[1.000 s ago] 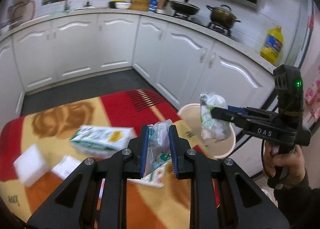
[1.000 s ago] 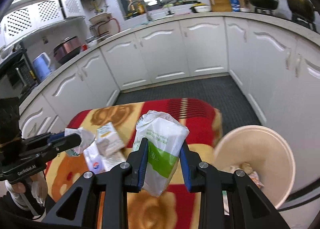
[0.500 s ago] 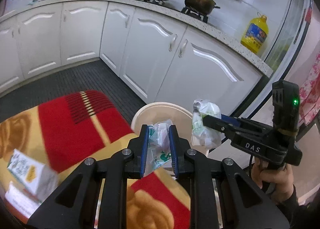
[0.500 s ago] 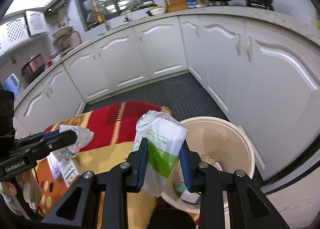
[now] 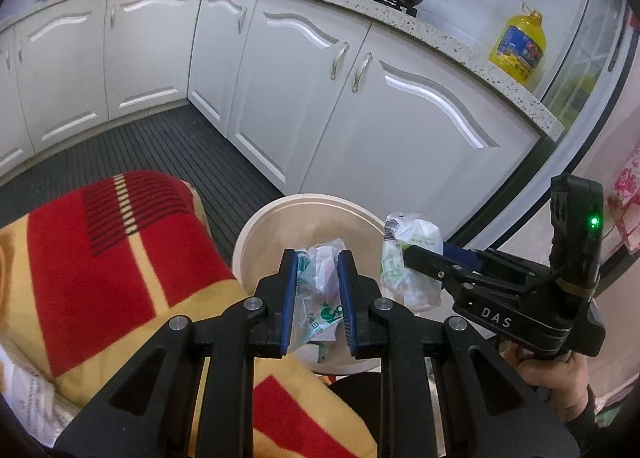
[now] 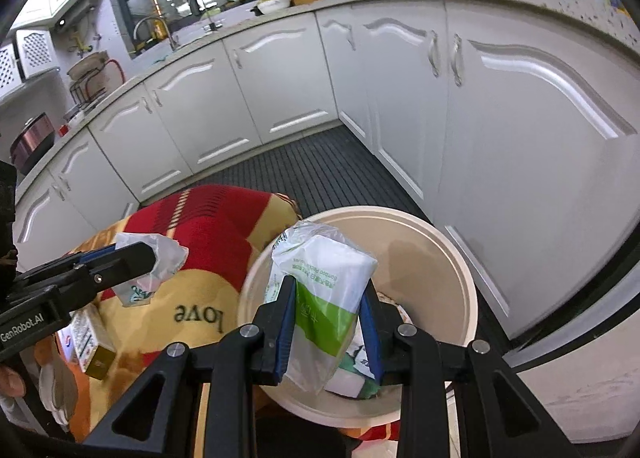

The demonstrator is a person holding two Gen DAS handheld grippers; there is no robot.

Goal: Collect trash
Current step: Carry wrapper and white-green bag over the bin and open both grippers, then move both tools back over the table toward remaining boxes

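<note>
My left gripper (image 5: 318, 264) is shut on a crumpled clear plastic wrapper (image 5: 320, 290) with green print, held over the near rim of a cream round trash bin (image 5: 260, 230). My right gripper (image 6: 328, 290) is shut on a white and green tissue pack (image 6: 324, 290) in clear plastic, held above the bin's (image 6: 440, 258) opening. The right gripper (image 5: 404, 254) and its pack (image 5: 412, 266) also show at the right of the left wrist view. The left gripper (image 6: 154, 256) and its wrapper (image 6: 160, 258) show at the left of the right wrist view. Trash lies in the bin's bottom.
A table with a red and yellow blanket (image 5: 100, 258) stands left of the bin; a small carton (image 6: 90, 342) lies on it. White kitchen cabinets (image 5: 360, 106) curve behind. A yellow oil bottle (image 5: 518, 46) and pots stand on the counter. Dark slatted floor (image 5: 160, 142) lies between.
Both grippers have moved right, from over the table to over the trash bin, each still holding its piece of trash. The table's loose items have slid out of the left view.
</note>
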